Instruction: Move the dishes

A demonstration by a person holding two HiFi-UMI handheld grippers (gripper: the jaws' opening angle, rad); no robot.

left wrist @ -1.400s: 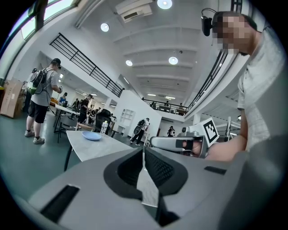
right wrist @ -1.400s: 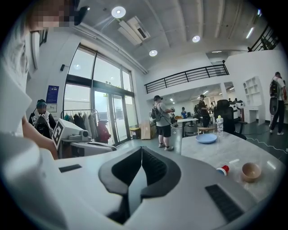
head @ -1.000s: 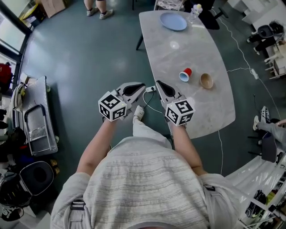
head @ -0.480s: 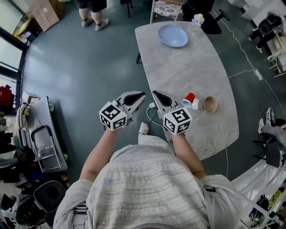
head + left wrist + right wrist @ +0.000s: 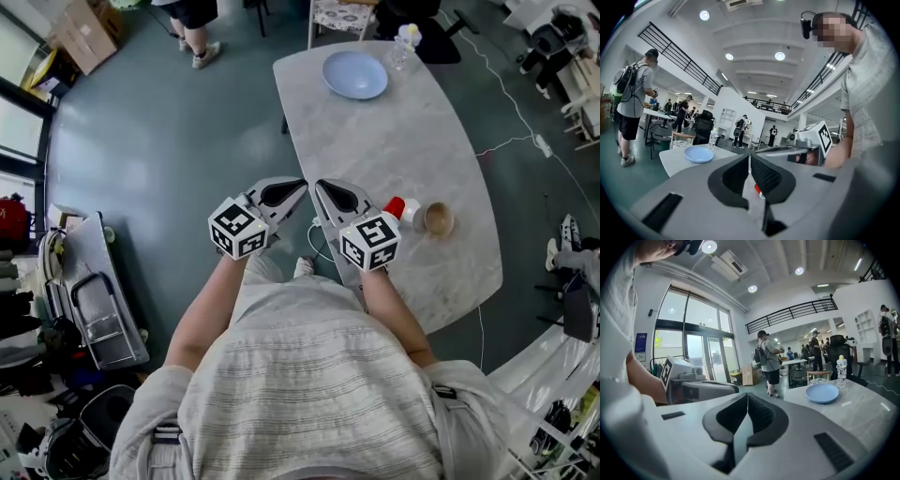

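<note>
Meanwhile, a person closes in on the long pale-grey marble table [image 5: 375, 141], with the left gripper [image 5: 298, 186] and right gripper [image 5: 321, 187] both clenched tip to tip and empty at the table's near-left edge. Over the past second the table has drawn nearer in the head view. The small red plastic cup [image 5: 395, 207], apparently tipped on its side, and the round tan bowl [image 5: 437, 219] on the table's near half now lie just beside the right gripper, no longer well apart. No dish is in hand yet, though the approach looks nearly done. The shallow light-blue plate [image 5: 355, 74] and clear water bottle [image 5: 404, 45] sit at the table's far end. Only the head view shows the bowl. The right gripper view shows the plate and bottle, and the left gripper view catches a sliver of red cup behind its jaws.
</note>
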